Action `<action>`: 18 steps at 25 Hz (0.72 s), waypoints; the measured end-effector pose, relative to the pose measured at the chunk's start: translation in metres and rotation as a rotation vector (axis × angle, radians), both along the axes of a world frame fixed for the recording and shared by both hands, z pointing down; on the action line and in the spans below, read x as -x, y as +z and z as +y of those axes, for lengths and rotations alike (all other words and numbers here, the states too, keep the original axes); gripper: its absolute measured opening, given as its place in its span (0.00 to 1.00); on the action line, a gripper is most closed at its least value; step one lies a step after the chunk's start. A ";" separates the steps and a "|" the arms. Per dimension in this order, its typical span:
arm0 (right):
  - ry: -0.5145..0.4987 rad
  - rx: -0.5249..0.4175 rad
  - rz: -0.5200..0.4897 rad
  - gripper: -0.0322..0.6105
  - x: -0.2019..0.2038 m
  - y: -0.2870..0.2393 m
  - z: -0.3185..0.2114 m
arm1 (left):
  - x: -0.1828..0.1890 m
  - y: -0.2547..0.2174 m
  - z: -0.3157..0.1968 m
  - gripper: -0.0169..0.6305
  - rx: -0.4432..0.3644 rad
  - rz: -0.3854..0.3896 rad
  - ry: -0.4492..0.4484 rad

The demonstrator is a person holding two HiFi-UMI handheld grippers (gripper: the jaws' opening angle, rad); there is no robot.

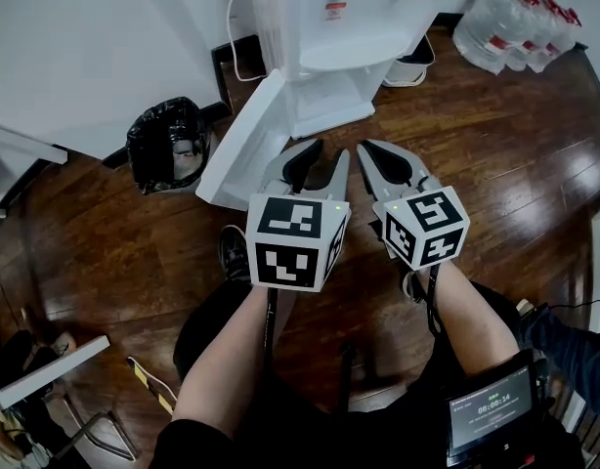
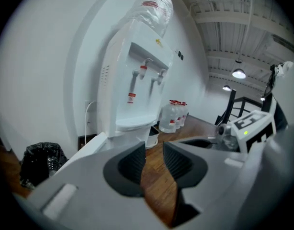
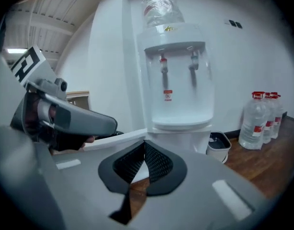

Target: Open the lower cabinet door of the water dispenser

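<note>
The white water dispenser [image 1: 329, 37] stands against the wall. Its lower cabinet door [image 1: 243, 137] is swung wide open to the left, and the cabinet's white interior [image 1: 324, 101] shows. Both grippers hang above the wooden floor, short of the dispenser and touching nothing. My left gripper [image 1: 331, 151] is open, with only floor showing between its dark pads [image 2: 132, 164]. My right gripper [image 1: 364, 149] is shut, its ribbed pads [image 3: 156, 162] meeting at the tips with nothing held. The left gripper view has the dispenser [image 2: 137, 80] and the door's edge [image 2: 87, 150] ahead, and the right gripper view also has the dispenser [image 3: 178, 75] ahead.
A black-bagged bin [image 1: 168, 143] stands left of the open door. Several water bottles [image 1: 520, 22] sit at the far right by the wall, and a small white pail [image 1: 412, 66] is beside the dispenser. A cord [image 1: 236, 42] runs down the wall. A shoe [image 1: 234, 252] is below the left gripper.
</note>
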State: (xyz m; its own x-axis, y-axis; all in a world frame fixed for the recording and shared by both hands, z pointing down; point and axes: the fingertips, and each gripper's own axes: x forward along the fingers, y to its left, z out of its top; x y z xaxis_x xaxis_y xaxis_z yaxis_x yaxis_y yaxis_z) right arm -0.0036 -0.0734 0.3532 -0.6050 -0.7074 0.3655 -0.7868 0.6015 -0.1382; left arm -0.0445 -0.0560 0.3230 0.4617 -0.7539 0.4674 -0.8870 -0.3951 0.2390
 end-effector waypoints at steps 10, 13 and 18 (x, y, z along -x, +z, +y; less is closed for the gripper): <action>0.093 -0.089 -0.081 0.06 -0.062 -0.051 -0.007 | -0.035 0.015 -0.005 0.24 -0.003 -0.016 0.034; 0.097 -0.079 -0.061 0.06 -0.075 -0.048 -0.006 | -0.042 0.011 -0.009 0.24 -0.051 -0.043 0.046; 0.089 -0.073 -0.066 0.06 -0.079 -0.052 -0.005 | -0.053 0.009 -0.013 0.24 -0.128 -0.096 0.078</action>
